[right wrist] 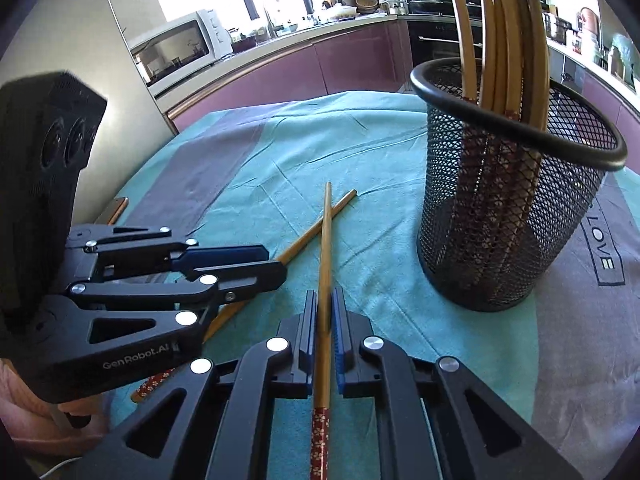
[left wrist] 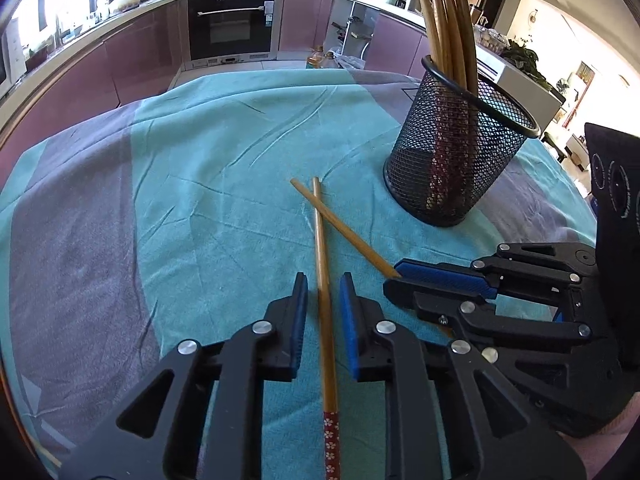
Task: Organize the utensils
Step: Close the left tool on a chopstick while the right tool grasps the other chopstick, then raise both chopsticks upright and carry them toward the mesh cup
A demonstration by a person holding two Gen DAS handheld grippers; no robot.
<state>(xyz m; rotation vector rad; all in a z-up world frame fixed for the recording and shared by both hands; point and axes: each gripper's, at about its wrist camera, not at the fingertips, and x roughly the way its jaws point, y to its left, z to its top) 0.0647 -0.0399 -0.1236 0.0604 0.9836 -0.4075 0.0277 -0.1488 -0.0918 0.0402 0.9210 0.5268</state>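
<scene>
**Two bamboo chopsticks crossed on the cloth, one in each gripper**

The left chopstick (left wrist: 322,248), pale bamboo with a red flowered handle, lies on the teal and grey tablecloth (left wrist: 192,200) between the blue pads of the left gripper (left wrist: 323,280). The pads stand narrowly apart, with a slim gap either side of the stick. The right chopstick (left wrist: 344,228) crosses under it near the tips and runs into the right gripper (left wrist: 394,278), which is clamped on it.

The round black wire-mesh cup (left wrist: 420,168) stands upright near the crossed tips, well apart from both grippers, and holds a bundle of upright chopsticks (left wrist: 444,20). Bare cloth lies wide to the left of the sticks. Its far edge falls away toward the purple kitchen cabinets (left wrist: 140,56).

Only the right wrist view shows the right gripper's pads pressing the stick, the printed word LOVE (right wrist: 604,244) beside the cup, and the left chopstick's flowered end behind the left gripper.
</scene>
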